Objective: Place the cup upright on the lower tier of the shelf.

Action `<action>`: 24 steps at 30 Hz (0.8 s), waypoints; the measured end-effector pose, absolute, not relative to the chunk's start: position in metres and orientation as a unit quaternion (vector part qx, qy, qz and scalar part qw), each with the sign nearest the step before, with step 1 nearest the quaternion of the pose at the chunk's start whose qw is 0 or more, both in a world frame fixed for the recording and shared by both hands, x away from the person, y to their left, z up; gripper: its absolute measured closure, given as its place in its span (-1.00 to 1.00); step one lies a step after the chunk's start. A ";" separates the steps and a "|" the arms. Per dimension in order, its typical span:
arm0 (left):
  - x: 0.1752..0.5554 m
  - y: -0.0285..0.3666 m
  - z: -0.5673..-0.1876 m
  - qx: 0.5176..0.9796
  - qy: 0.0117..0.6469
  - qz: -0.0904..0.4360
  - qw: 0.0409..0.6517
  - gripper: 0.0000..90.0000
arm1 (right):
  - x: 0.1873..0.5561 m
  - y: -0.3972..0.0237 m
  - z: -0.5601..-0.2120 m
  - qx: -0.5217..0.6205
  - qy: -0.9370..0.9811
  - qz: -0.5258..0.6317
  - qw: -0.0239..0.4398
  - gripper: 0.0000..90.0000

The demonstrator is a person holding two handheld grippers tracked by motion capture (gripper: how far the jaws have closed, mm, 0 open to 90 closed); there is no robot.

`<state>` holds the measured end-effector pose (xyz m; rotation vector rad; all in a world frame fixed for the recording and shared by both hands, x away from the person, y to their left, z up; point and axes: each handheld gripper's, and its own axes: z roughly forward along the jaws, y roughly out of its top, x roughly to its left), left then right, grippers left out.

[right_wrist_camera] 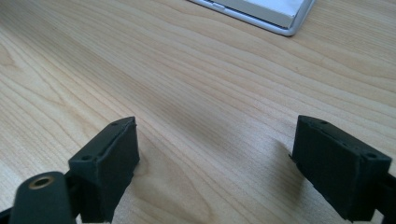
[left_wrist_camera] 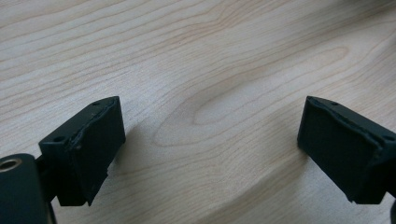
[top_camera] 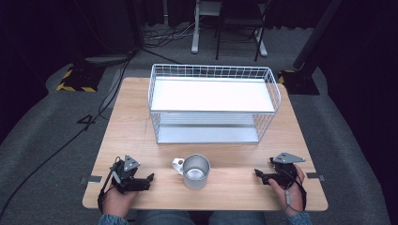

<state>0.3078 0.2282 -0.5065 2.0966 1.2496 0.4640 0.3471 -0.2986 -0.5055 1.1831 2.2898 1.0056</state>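
A metal mug (top_camera: 196, 171) with a side handle stands upright on the wooden table (top_camera: 136, 131), near the front edge and midway between both hands. My left gripper (top_camera: 149, 179) rests on the table to the mug's left, open, with bare wood between its jaws. The same left gripper (left_wrist_camera: 210, 144) holds nothing in its own view. My right gripper (top_camera: 259, 175) lies to the mug's right, open and pointing toward the mug. Between the right gripper's (right_wrist_camera: 215, 163) jaws there is bare wood too.
A white two-tier wire shelf (top_camera: 213, 105) stands on the far half of the table, behind the mug; its base corner (right_wrist_camera: 280, 21) shows in the right gripper view. Dark floor, cables and chair legs lie beyond the table.
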 end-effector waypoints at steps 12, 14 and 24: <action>0.306 0.226 -0.507 0.796 0.481 0.177 0.323 -0.82 | 0.347 -0.299 -0.506 0.420 0.813 0.357 0.187 -0.68; 0.306 0.226 -0.506 0.795 0.483 0.177 0.322 -0.82 | 0.347 -0.299 -0.506 0.420 0.813 0.357 0.187 -0.68; 0.297 0.216 -0.492 0.780 0.492 0.165 0.350 -1.00 | 0.347 -0.299 -0.505 0.426 0.808 0.359 0.191 -0.61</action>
